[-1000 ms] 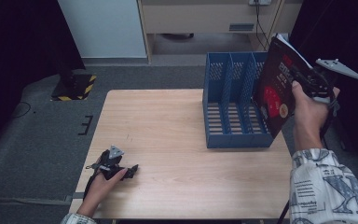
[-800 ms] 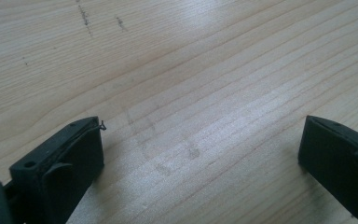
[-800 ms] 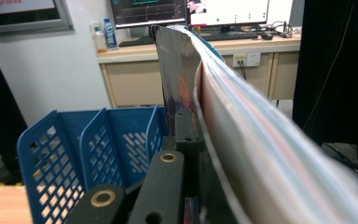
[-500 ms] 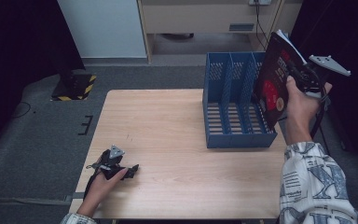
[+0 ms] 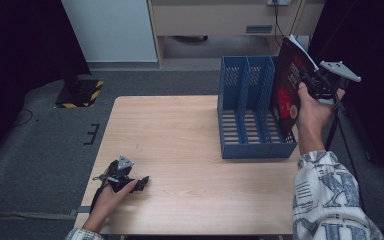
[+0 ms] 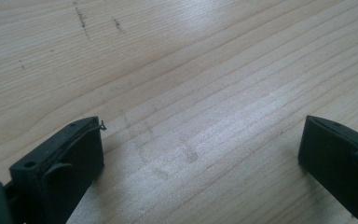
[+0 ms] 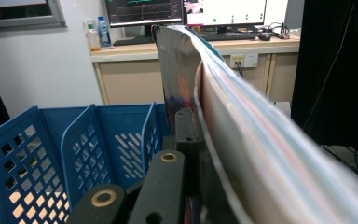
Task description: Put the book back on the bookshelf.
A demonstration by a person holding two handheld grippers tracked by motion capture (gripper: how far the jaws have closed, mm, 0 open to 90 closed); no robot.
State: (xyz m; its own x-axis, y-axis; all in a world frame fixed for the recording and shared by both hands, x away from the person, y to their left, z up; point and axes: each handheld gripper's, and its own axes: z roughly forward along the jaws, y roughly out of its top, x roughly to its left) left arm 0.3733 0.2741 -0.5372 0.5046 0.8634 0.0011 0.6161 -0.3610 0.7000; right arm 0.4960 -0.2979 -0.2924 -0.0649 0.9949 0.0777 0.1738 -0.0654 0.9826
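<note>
A red and black magazine [image 5: 286, 87] is held upright, tilted, over the right end of the blue file rack [image 5: 245, 120]. My right gripper [image 5: 311, 82] is shut on its edge, and the glossy cover and page edges [image 7: 223, 121] rise straight from the jaws in the right gripper view. The rack's blue perforated dividers [image 7: 79, 154] stand just below and left of the magazine. My left gripper [image 5: 139, 183] rests on the wooden table [image 5: 180, 135] near its front left corner. Its jaws stand wide apart over bare wood [image 6: 200, 154], with nothing between them.
A desk with monitors, bottles and a keyboard [image 7: 177, 28] stands beyond the rack. A white cabinet [image 5: 107, 30] is behind the table, and a yellow and black base [image 5: 80, 92] lies on the grey floor at the left. A dark curtain [image 5: 375, 75] hangs to the right.
My right gripper has carried the magazine left and slightly down, closer over the rack's right slot. The left gripper has stayed still on the table.
</note>
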